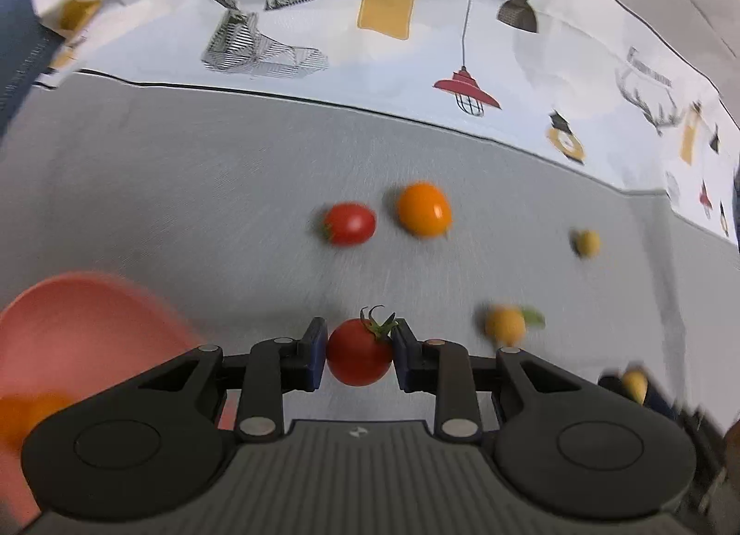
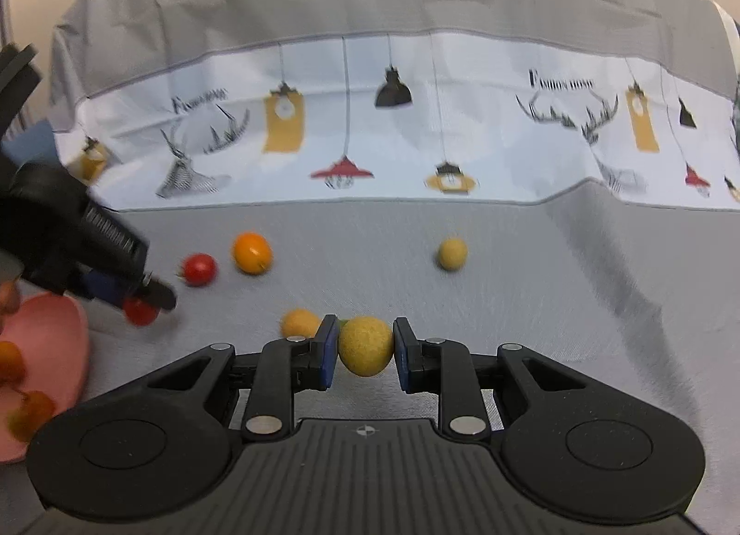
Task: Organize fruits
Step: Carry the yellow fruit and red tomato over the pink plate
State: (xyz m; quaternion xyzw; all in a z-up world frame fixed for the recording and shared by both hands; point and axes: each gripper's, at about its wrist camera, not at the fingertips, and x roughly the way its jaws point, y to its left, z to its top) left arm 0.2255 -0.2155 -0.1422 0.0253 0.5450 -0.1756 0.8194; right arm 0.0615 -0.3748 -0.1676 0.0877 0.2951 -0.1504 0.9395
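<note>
My left gripper (image 1: 360, 357) is shut on a red tomato (image 1: 359, 357) with a green stem, just right of the pink bowl (image 1: 92, 317). It also shows in the right wrist view (image 2: 141, 304). My right gripper (image 2: 365, 345) is shut on a yellow round fruit (image 2: 365, 345). On the grey cloth lie another red tomato (image 1: 350, 223), an orange fruit (image 1: 424, 209), a small yellow fruit (image 1: 587, 242) and a yellow-orange fruit with a leaf (image 1: 505, 324).
The pink bowl (image 2: 60, 327) at the left holds orange fruits (image 2: 27, 405). A white printed band of the cloth (image 2: 416, 132) runs across the back. A fold in the cloth (image 2: 578, 197) rises at the right.
</note>
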